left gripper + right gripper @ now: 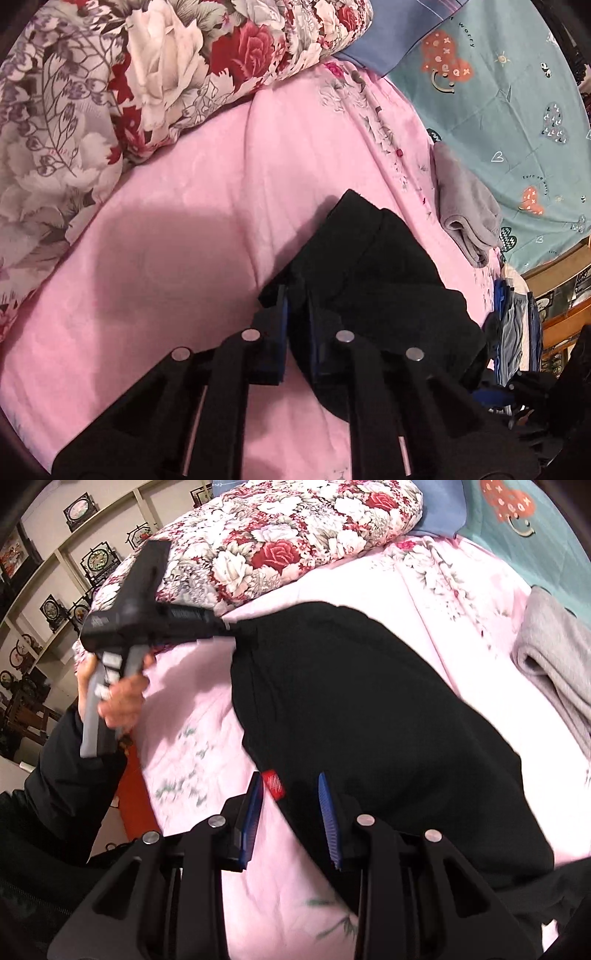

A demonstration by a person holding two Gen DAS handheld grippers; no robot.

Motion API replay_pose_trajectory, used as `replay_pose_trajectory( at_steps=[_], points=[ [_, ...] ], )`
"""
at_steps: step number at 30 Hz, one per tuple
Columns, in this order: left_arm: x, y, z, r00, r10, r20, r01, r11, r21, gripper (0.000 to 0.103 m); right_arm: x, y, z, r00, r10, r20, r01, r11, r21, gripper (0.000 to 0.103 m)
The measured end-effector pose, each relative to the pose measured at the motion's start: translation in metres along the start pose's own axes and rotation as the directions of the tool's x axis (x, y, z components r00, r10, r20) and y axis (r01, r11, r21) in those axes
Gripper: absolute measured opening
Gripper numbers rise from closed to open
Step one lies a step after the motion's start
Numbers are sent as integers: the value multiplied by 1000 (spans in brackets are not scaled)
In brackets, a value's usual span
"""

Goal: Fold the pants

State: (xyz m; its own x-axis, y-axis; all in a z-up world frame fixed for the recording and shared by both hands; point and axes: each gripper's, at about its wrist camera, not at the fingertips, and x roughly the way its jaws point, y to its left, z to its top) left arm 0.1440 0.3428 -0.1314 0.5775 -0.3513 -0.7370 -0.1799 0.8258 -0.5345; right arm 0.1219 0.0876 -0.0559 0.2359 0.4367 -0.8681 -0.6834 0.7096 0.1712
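Right wrist view shows me the black pants (369,716) lying on the pink bedsheet (207,738) as one broad dark slab, with a small red label (273,784) at the near edge, just ahead of my right gripper (291,819). Its blue-padded fingers (330,823) stand spread, straddling that edge without pinching anything that I can see. Across the bed, my left gripper (231,627) meets the far corner of the fabric, and the left wrist view bears that out: the left gripper (297,325) has its fingers (282,321) pressed onto a bunched fold of black cloth (369,273), lifted a little off the sheet. I judge the folding to be partway along: the pants look doubled into a compact shape, not spread full length, but the lifted corner is not yet laid down and the edges are not squared. I cannot tell how many layers there are, since the black fabric hides its seams. A folded grey garment (554,672) lies to the right, apart from the pants, beside the floral quilt (295,542) at the head of the bed.
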Motion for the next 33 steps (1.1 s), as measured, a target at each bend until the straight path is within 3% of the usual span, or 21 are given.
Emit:
replay_pose_trajectory(
  at_steps=[1,2,4,7,10,12,15,17,19,21,23,27,31,33],
  points=[
    [-3,0,0,1000,2,3,-2,1000,-1,15,1,0,4,1000,-8,5,8,1000,2,18],
    [-9,-2,0,1000,16,13,-16,1000,2,21,1,1,10,1000,-15,12,15,1000,5,15],
    [-19,-5,-3,996,84,37,-85,996,28,23,4,0,20,1000,-7,27,7,1000,18,13],
    [-42,-21,-12,975,193,110,-203,975,86,22,27,1,26,999,32,-33,-31,999,31,13],
    [-58,-49,-21,973,179,146,-201,967,156,22,71,-1,14,985,41,-166,-29,997,71,12],
    [-60,-68,-24,979,141,147,-168,967,192,22,72,-1,10,991,38,-125,-30,997,72,12],
    [-45,-100,-31,995,47,90,-68,966,250,31,49,-5,8,995,50,-80,-40,992,118,12],
    [-26,-116,-38,997,50,51,-63,955,288,31,13,-4,2,999,39,2,-39,994,105,13],
    [-5,-122,-46,997,83,6,-80,945,318,26,-22,-9,-13,998,-40,49,34,994,107,17],
    [16,-120,-53,993,104,-53,-82,943,322,9,-49,-26,-41,992,-112,63,100,981,165,24],
    [32,-112,-59,988,127,-85,-94,945,315,9,-66,-45,-71,986,-154,61,135,963,234,25],
    [40,-101,-72,994,98,-44,-78,943,324,9,-86,-92,-144,963,-267,-22,250,866,434,27],
    [41,-102,-75,995,95,-36,-78,940,331,9,-112,-153,-199,928,-338,-156,356,684,636,27],
    [43,-102,-75,995,91,-31,-75,939,335,9,-143,-192,-202,918,-368,-151,358,601,715,27]
  ],
)
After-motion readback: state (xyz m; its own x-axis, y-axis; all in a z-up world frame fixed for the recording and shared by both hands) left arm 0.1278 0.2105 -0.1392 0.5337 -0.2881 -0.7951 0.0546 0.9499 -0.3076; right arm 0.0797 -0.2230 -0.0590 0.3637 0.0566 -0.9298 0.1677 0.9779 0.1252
